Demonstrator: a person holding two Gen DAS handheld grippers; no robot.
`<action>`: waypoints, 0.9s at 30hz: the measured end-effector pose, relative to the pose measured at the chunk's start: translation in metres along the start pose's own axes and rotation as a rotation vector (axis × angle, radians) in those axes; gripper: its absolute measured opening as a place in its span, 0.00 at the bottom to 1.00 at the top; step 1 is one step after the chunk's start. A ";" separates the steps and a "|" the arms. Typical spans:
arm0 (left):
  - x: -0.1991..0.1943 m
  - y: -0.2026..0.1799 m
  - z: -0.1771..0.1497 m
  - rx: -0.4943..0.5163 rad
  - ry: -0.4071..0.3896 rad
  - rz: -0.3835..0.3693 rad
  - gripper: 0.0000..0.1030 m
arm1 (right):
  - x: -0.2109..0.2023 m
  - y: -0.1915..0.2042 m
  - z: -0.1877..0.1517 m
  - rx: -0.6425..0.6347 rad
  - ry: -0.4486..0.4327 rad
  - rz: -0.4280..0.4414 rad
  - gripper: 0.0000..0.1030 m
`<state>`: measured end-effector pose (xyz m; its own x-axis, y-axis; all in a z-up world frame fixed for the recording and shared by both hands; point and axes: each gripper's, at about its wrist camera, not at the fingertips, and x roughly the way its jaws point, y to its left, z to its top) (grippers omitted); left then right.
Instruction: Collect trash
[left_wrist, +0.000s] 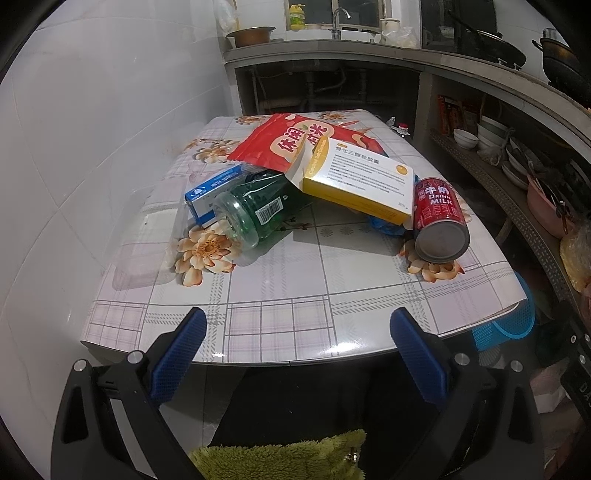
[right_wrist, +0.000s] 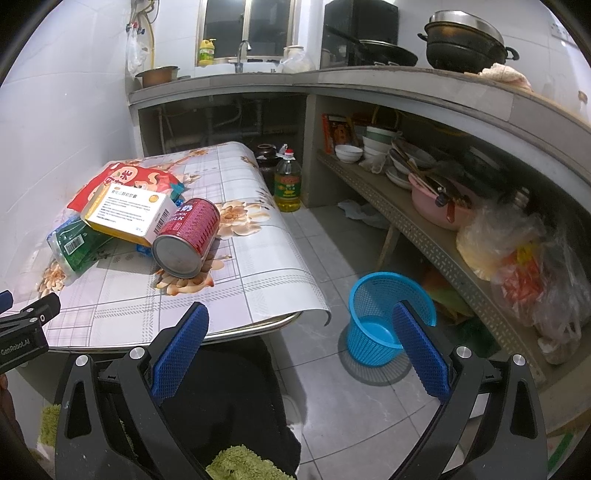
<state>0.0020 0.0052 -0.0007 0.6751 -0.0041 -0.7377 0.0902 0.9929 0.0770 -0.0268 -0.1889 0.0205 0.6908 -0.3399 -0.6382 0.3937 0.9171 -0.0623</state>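
A pile of trash lies on the table (left_wrist: 288, 295): a red snack bag (left_wrist: 291, 142), a yellow-and-white box (left_wrist: 365, 181), a green bottle (left_wrist: 255, 210) on its side, a blue-and-white box (left_wrist: 212, 192) and a red milk can (left_wrist: 439, 218) on its side. The right wrist view shows the same can (right_wrist: 190, 236), yellow-and-white box (right_wrist: 131, 212), bag (right_wrist: 133, 177) and bottle (right_wrist: 79, 245). A blue mesh basket (right_wrist: 384, 317) stands on the floor right of the table. My left gripper (left_wrist: 297, 332) hangs open over the near table edge, holding nothing. My right gripper (right_wrist: 301, 328) is open and empty, between table and basket.
A clear plastic tray (left_wrist: 147, 243) lies at the table's left side by the tiled wall. An oil bottle (right_wrist: 287, 181) stands on the floor behind the table. Shelves with bowls, a pink basin (right_wrist: 439, 203) and plastic bags (right_wrist: 524, 258) run along the right. A counter with a sink is behind.
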 end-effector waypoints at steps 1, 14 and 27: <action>0.000 0.001 0.000 0.000 0.000 0.000 0.95 | 0.000 -0.001 0.000 0.000 0.000 0.001 0.93; 0.002 0.002 0.004 0.001 0.002 0.010 0.95 | -0.001 0.000 -0.001 0.002 0.001 0.003 0.93; 0.003 0.002 0.001 -0.003 0.006 0.011 0.95 | 0.000 0.000 -0.001 0.005 0.003 0.006 0.93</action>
<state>0.0052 0.0067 -0.0025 0.6716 0.0079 -0.7408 0.0807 0.9932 0.0837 -0.0278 -0.1882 0.0197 0.6914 -0.3338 -0.6407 0.3928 0.9180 -0.0544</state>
